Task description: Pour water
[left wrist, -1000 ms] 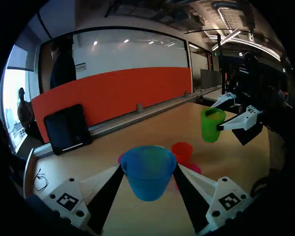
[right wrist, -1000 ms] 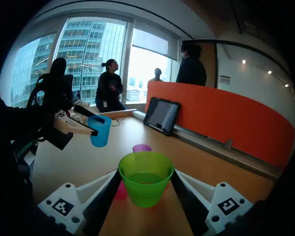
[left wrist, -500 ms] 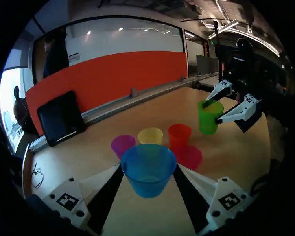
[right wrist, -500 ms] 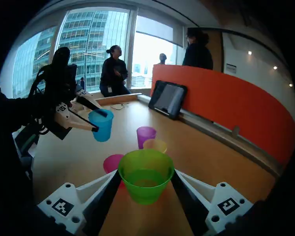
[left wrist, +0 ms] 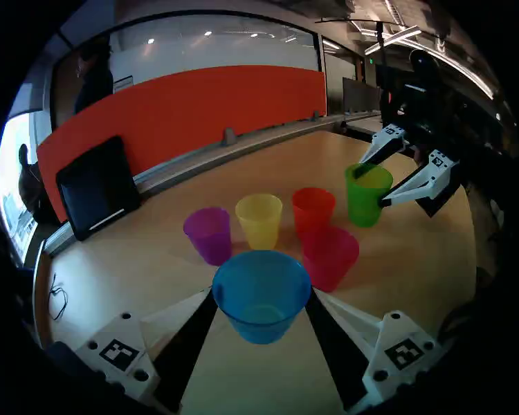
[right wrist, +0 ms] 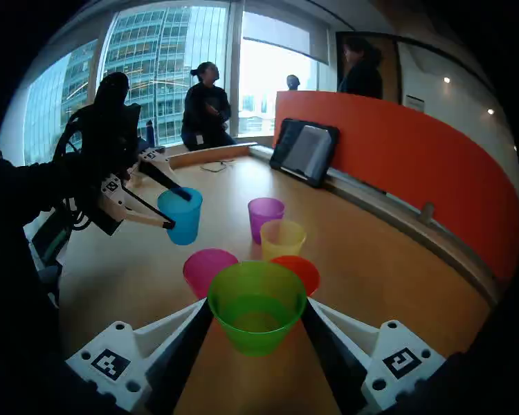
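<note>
- My left claw (left wrist: 261, 294) pinches a translucent blue plastic cup (left wrist: 261, 318) at lower centre of the left gripper view.
- My right claw (right wrist: 257, 304) pinches a translucent green plastic cup (right wrist: 257, 333), liquid inside, at lower centre of its view.

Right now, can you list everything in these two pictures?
table: one, light wood, under everything
purple cup: one, purple, on the table, one end of a row
yellow cup: one, yellow, middle of the row
red cup: one, red, other end of the row
pink cup: one, pink, beside the red cup
wall: one, orange, beyond the table
tablet: one, black, propped by the wall
people: three, dark clothes, in the background
blue cup: one, blue, held above the table
green cup: one, green, held above the table
left gripper: one, white, shut on the blue cup
right gripper: one, white, shut on the green cup
</note>
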A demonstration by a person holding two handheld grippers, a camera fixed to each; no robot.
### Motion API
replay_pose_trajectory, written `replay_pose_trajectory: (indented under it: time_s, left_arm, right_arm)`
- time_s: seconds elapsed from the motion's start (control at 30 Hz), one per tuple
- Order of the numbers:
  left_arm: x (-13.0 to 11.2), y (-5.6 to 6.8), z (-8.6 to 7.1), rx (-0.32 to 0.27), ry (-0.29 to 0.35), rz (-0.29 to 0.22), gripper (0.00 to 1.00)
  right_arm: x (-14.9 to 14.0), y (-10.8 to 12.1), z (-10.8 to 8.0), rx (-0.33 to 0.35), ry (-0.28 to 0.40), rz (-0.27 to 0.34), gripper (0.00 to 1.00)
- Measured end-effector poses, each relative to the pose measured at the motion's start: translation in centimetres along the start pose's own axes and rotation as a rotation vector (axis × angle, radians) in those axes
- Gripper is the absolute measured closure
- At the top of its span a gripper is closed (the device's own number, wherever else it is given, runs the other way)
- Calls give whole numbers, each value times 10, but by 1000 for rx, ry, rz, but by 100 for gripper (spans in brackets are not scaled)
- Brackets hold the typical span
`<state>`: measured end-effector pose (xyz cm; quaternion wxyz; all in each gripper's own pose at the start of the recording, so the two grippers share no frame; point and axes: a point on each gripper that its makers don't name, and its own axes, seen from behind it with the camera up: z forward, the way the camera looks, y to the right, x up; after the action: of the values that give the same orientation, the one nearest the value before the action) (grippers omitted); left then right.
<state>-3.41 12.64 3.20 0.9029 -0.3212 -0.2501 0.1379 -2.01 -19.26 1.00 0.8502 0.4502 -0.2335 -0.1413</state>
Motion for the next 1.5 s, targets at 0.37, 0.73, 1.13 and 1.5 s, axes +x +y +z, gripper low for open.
replay_pose_trajectory:
  time_s: [0.37, 0.73, 1.13, 1.5]
  left_arm:
    - [-19, 3, 12, -21, -52, 1, 12]
    - [-34, 7, 22, -34, -84, 6, 12]
    - [-43, 6, 24, -40, -94, -7, 12]
    - [-51, 6, 21, -46, -117, -16, 7]
  right_arm:
    - [-18, -1, 10, 5, -45, 5, 9]
    - [-31, 0, 18, 6, -72, 8, 9]
    - [-39, 0, 23, 5, -87, 13, 9]
    - [-44, -4, 30, 10, -93, 17, 9]
